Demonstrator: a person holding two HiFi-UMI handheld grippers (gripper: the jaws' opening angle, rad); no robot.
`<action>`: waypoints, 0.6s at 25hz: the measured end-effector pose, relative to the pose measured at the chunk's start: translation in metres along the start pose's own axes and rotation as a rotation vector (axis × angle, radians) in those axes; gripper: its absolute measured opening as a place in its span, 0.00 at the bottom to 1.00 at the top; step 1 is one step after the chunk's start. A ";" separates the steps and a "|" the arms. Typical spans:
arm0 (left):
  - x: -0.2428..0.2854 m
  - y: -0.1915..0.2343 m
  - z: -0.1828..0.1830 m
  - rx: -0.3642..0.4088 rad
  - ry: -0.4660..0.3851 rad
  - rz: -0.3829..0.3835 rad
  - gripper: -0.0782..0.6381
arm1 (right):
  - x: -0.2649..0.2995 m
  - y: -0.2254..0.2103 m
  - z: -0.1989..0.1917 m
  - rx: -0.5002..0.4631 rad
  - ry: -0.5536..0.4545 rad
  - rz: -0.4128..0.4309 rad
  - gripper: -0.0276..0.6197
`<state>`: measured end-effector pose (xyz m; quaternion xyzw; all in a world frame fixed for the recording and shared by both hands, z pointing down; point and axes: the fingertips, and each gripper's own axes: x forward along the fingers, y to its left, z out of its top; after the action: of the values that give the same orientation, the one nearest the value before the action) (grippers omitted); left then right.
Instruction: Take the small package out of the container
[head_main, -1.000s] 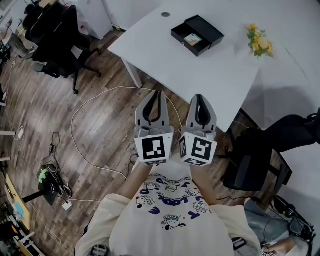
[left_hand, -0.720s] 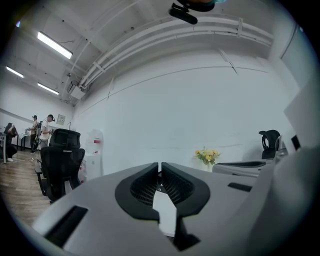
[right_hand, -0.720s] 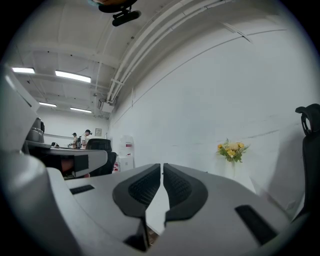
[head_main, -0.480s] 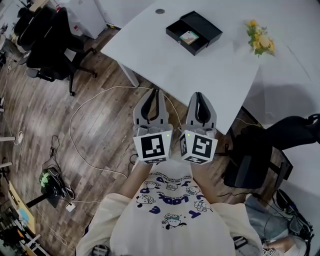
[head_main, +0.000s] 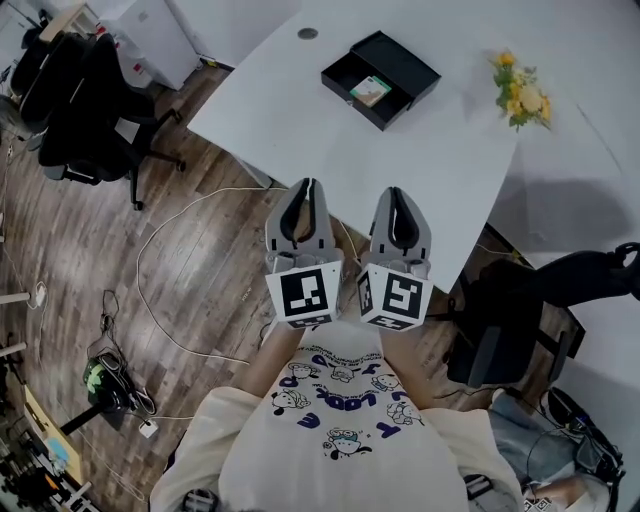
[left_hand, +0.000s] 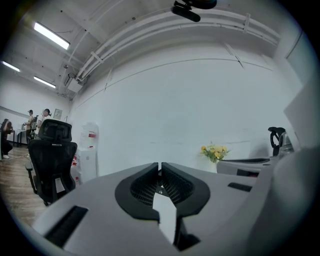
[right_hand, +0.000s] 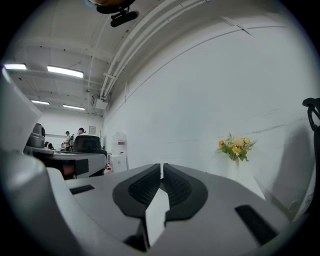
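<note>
A black open container (head_main: 380, 66) lies on the white table (head_main: 420, 150) in the head view, with a small greenish package (head_main: 371, 91) inside it. My left gripper (head_main: 309, 185) and right gripper (head_main: 396, 193) are held side by side at the table's near edge, well short of the container. Both point level toward the table. The left gripper (left_hand: 160, 164) has its jaws touching with nothing between them, and so has the right gripper (right_hand: 162, 165). The container is not seen in either gripper view.
A bunch of yellow flowers (head_main: 522, 88) stands on the table at the right and shows as flowers (left_hand: 214, 151) and flowers (right_hand: 235, 147) in the gripper views. Black office chairs (head_main: 95, 100) stand at the left, another chair (head_main: 515, 320) at the right. Cables (head_main: 190, 260) lie on the wooden floor.
Both grippers have moved forward together toward the table; their tips now reach its near edge. The container and flowers sit a little lower and nearer in the head view. Jaws stayed shut.
</note>
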<state>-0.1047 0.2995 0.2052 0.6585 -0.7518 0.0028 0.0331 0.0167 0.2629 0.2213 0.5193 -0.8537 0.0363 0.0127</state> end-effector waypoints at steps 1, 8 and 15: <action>0.008 0.000 0.000 0.001 0.002 -0.008 0.15 | 0.007 -0.002 0.001 0.001 0.001 -0.005 0.10; 0.064 0.007 0.008 0.002 0.019 -0.049 0.15 | 0.062 -0.010 0.007 0.008 0.010 -0.042 0.10; 0.121 0.017 0.011 -0.004 0.026 -0.102 0.15 | 0.113 -0.015 0.011 0.002 0.025 -0.071 0.10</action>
<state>-0.1380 0.1816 0.2016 0.6958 -0.7168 0.0079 0.0444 -0.0214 0.1553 0.2174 0.5490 -0.8344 0.0432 0.0239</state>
